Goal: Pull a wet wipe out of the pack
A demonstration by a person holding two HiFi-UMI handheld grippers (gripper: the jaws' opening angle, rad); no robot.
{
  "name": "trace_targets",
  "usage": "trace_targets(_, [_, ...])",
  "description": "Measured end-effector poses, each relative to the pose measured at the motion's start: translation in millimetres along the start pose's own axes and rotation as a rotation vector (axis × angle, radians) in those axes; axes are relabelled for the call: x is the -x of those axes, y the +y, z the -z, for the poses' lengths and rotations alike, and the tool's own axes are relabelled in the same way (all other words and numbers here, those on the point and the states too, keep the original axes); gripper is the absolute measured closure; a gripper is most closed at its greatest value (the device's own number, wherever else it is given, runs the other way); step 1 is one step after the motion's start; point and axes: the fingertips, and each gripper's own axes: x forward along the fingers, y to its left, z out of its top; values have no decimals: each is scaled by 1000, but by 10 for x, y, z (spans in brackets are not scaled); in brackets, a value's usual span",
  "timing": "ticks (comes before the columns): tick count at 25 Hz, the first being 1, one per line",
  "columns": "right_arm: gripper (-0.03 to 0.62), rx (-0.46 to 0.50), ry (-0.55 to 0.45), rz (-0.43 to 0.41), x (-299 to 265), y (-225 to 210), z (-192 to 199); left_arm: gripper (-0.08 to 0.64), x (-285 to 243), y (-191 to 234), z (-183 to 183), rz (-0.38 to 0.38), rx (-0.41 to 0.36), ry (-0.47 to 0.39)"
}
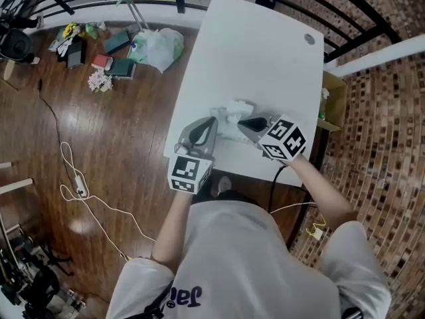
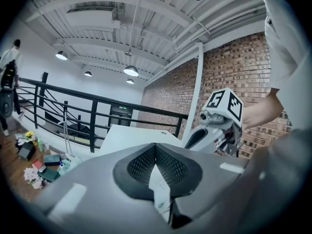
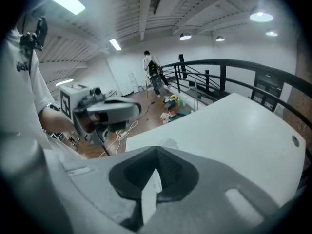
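Both jaw pairs are closed above the table's (image 1: 265, 52) near edge: left gripper (image 2: 156, 162) pinches pack (image 2: 162, 195) film, right gripper (image 3: 156, 165) likely the wet wipe (image 3: 148, 199). Light, limp, slippery; grip its corner.

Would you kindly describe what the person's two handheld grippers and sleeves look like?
Both the left gripper and the right gripper have smooth grey, tapered bodies with black textured pads. Each carries a white cube printed with black square markers. A black cable trails from the right one. The person wears a white short-sleeved T-shirt with dark lettering.
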Motion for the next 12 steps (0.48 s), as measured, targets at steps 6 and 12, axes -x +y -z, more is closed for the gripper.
trace_targets(6, [601,-59,-238,115,910,-148,-575,549,-21,-98,-115,24,16,-8])
trace_targets(12, [600,-226,-265,379,1584,-731,215,549,-97,-428,-134,94,-30,1])
